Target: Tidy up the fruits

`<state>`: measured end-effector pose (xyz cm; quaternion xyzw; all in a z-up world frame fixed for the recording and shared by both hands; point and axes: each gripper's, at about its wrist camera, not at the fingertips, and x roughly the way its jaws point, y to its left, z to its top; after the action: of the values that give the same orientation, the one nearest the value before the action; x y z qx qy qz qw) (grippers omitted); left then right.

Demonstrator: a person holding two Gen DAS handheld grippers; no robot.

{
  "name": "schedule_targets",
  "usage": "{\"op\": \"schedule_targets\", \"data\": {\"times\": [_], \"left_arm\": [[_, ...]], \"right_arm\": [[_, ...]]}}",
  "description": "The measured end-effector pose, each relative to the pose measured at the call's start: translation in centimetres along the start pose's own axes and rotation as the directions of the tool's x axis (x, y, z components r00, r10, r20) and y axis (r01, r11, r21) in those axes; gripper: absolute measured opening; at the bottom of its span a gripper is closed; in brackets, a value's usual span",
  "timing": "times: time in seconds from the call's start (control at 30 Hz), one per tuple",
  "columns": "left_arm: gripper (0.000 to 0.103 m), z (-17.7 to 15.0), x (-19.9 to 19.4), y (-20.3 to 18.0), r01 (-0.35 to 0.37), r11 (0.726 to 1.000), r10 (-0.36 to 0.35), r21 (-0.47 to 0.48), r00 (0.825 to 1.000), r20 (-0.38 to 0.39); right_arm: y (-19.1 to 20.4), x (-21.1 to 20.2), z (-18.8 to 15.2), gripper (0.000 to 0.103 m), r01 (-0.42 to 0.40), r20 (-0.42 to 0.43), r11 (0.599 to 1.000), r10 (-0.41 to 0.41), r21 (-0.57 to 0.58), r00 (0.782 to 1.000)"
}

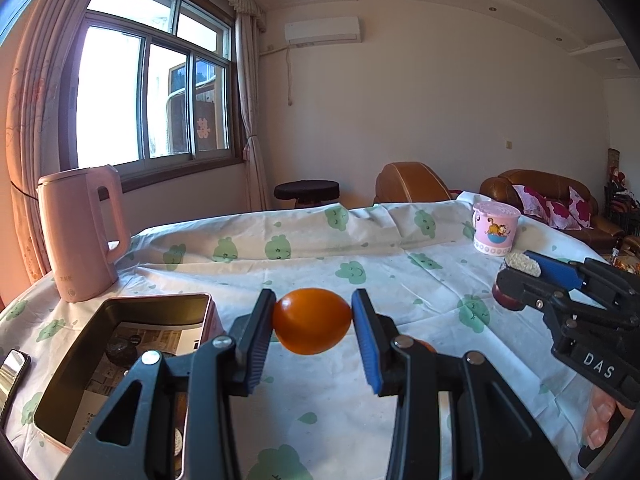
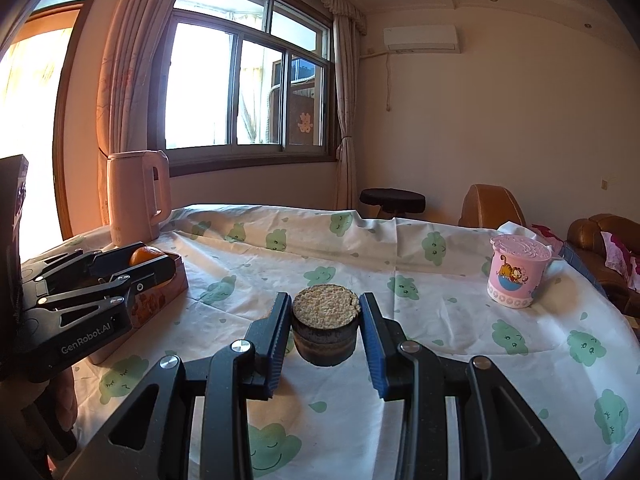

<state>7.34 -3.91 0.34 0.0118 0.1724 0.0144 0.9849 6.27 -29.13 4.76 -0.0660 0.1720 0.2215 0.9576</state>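
Observation:
An orange fruit point(image 1: 311, 321) hangs just above the tablecloth, right of an open metal tin point(image 1: 60, 408). My left gripper point(image 1: 312, 308) is shut on it, one pad on each side. A second orange thing point(image 1: 427, 346) peeks out behind the right finger. In the right wrist view my right gripper point(image 2: 325, 308) is shut on a dark round puck with a grainy beige top point(image 2: 325, 306), low over the cloth. That view also shows the left gripper point(image 2: 160, 262) with the orange fruit point(image 2: 145, 256) by the tin point(image 2: 176, 284). The right gripper point(image 1: 516, 270) appears at the right of the left wrist view.
A pink kettle point(image 1: 80, 232) stands at the far left behind the tin. A pink lidded cartoon cup point(image 1: 496, 232) stands at the far right of the table point(image 1: 360, 248), which has a white cloth with green prints. The tin holds papers and a dark round item. Sofas and a stool stand beyond.

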Motion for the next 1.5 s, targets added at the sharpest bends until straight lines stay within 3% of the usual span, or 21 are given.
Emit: {"op": "schedule_targets", "data": {"times": [0.53, 1.5], "left_arm": [[0.041, -0.4, -1.3, 2.0, -0.020, 0.999, 0.019, -0.027, 0.999, -0.029], [0.041, -0.7, -3.0, 10.2, -0.159, 0.984, 0.153, -0.081, 0.986, -0.068]], "right_arm": [[2.7, 0.1, 1.3, 0.037, -0.058, -0.005, 0.997, 0.058, -0.055, 0.998], [13.0, 3.1, 7.0, 0.037, -0.235, -0.014, 0.953, 0.237, -0.193, 0.972]]}}
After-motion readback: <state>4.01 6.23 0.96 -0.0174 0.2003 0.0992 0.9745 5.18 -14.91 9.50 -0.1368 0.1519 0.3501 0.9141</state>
